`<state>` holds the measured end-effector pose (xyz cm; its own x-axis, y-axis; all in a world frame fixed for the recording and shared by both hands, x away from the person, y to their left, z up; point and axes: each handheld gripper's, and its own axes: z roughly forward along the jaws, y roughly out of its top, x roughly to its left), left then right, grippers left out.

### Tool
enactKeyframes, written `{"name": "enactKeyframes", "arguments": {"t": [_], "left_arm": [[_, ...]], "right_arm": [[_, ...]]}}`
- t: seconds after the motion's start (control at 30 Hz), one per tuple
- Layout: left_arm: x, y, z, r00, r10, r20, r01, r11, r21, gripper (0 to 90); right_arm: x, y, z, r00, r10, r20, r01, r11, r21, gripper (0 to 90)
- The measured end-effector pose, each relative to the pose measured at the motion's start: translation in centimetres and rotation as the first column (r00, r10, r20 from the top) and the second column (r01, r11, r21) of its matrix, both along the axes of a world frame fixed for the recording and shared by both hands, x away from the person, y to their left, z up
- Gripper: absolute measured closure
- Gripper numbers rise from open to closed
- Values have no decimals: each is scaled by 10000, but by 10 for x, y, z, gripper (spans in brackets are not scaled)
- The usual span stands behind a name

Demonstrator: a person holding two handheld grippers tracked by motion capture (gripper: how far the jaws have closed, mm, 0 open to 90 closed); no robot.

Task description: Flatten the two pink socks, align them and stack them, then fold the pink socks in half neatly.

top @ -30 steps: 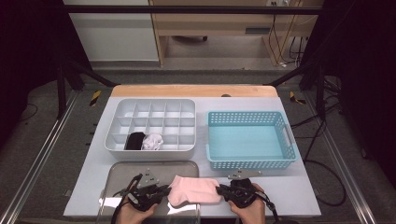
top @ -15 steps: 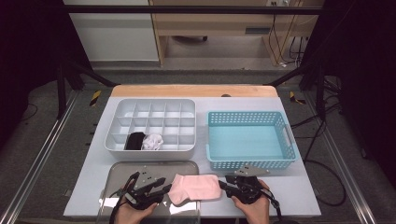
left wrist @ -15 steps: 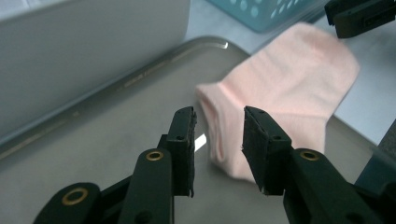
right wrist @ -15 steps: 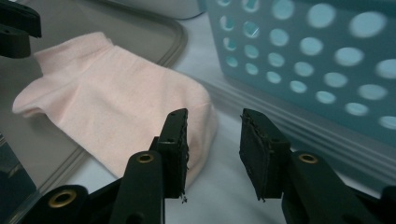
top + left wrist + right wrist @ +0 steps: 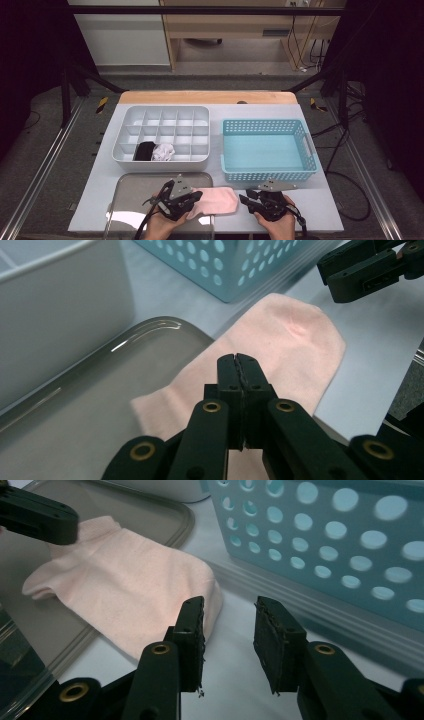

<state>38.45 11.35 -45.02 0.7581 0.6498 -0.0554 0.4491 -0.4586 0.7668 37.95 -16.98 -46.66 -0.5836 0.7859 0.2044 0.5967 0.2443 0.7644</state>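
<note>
A pink sock (image 5: 217, 200) lies flat, its cuff end on the metal tray (image 5: 140, 197) and its toe end on the white table. My left gripper (image 5: 195, 197) is over the cuff end. In the left gripper view its jaws (image 5: 237, 360) are shut just above the sock (image 5: 295, 340), and I see no fabric between them. My right gripper (image 5: 243, 200) stands open just right of the toe. In the right gripper view the sock (image 5: 125, 585) lies beside the left jaw, and the gap between the jaws (image 5: 227, 610) holds bare table.
A blue perforated basket (image 5: 267, 150) stands behind the right gripper, close to its jaws (image 5: 325, 540). A white divided box (image 5: 162, 127) sits behind the tray, with a black bundle (image 5: 145, 150) and a white bundle (image 5: 164, 151) in its front compartments.
The sock was stretched between both grippers; now it lies flat. The right gripper has let go, opened and drawn back to the right. The left gripper has shifted slightly right.
</note>
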Motion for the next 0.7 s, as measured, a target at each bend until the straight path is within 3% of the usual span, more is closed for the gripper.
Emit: {"name": "enactKeyframes", "arguments": {"t": [0.3,0.57,0.7], "left_arm": [[5,-18,-20,9976,-288,-632,310,9989,347,885],[5,-18,-22,9974,-371,-613,393,9986,340,885],[6,-18,-22,9973,-363,-643,382,9989,282,885]], "right_arm": [[1,9,-9,9992,178,-360,-181,9998,-93,632],[4,17,-14,9979,332,-563,-339,9994,-110,664],[3,24,-17,9967,467,-670,-485,9985,-259,756]]}}
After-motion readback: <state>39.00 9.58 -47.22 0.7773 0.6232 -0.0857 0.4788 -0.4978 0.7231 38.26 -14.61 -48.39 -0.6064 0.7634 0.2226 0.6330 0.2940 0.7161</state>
